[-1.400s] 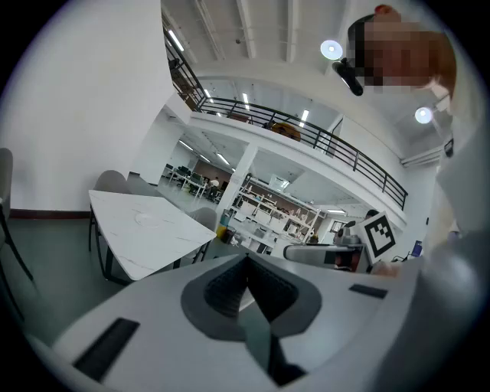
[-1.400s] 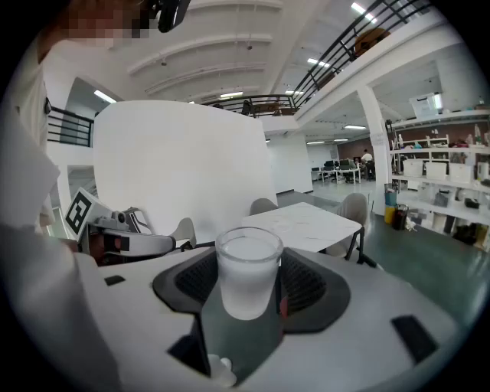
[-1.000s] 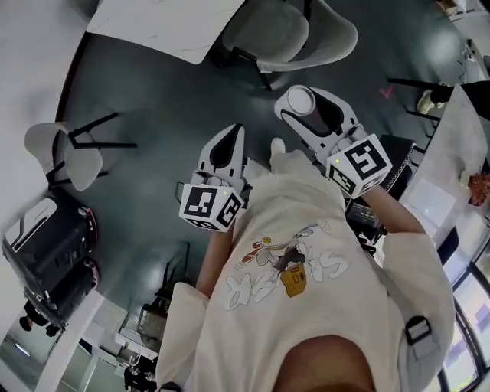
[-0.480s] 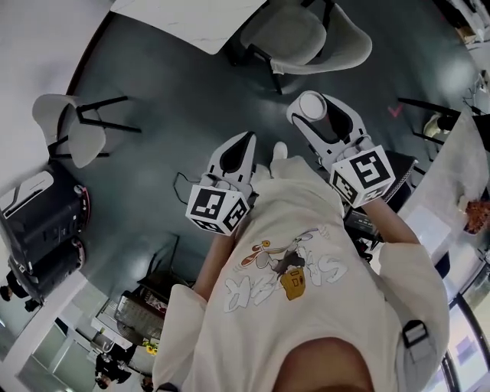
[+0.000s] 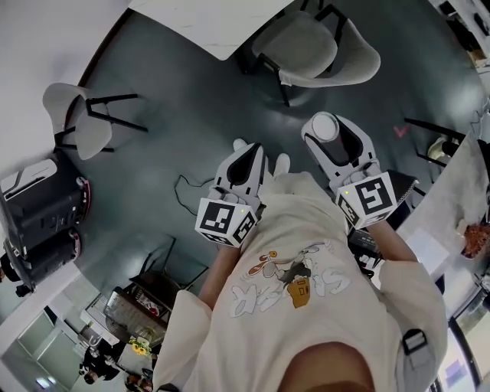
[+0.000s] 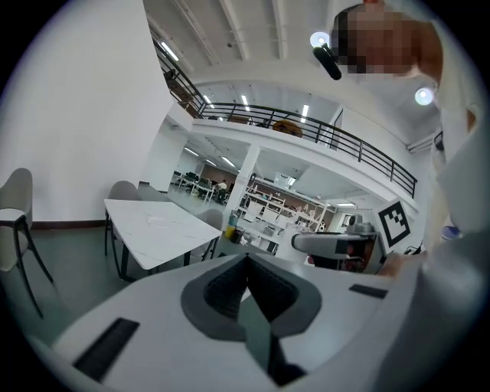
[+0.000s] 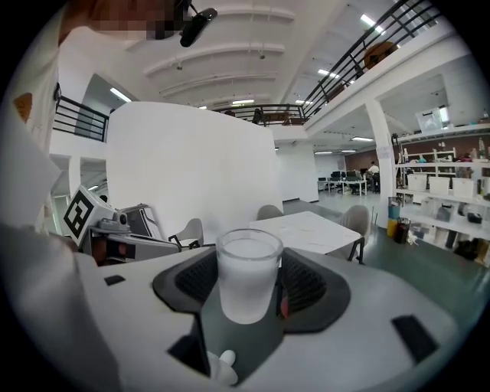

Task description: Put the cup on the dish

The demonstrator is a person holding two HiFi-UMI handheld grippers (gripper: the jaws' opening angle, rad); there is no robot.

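Note:
A frosted white cup [image 7: 247,276] stands upright between the jaws of my right gripper [image 7: 249,282], which is shut on it. In the head view the cup [image 5: 325,127] shows as a pale round rim at the tip of the right gripper [image 5: 328,136], held over the dark floor. My left gripper [image 5: 250,155] sits to its left at about the same height, jaws shut with nothing between them; its own view shows the closed gripper [image 6: 246,287] the same way. No dish appears in any view.
A white marble-top table [image 5: 214,23] stands ahead with a grey shell chair [image 5: 318,46] beside it. Another chair [image 5: 76,126] is at the left, near black equipment cases [image 5: 38,230]. A white table edge [image 5: 452,191] runs along the right. The floor is dark grey.
Both grippers have drifted right and slightly down in the head view, and the table and chair ahead have shifted likewise. The cup stays held in the right gripper.

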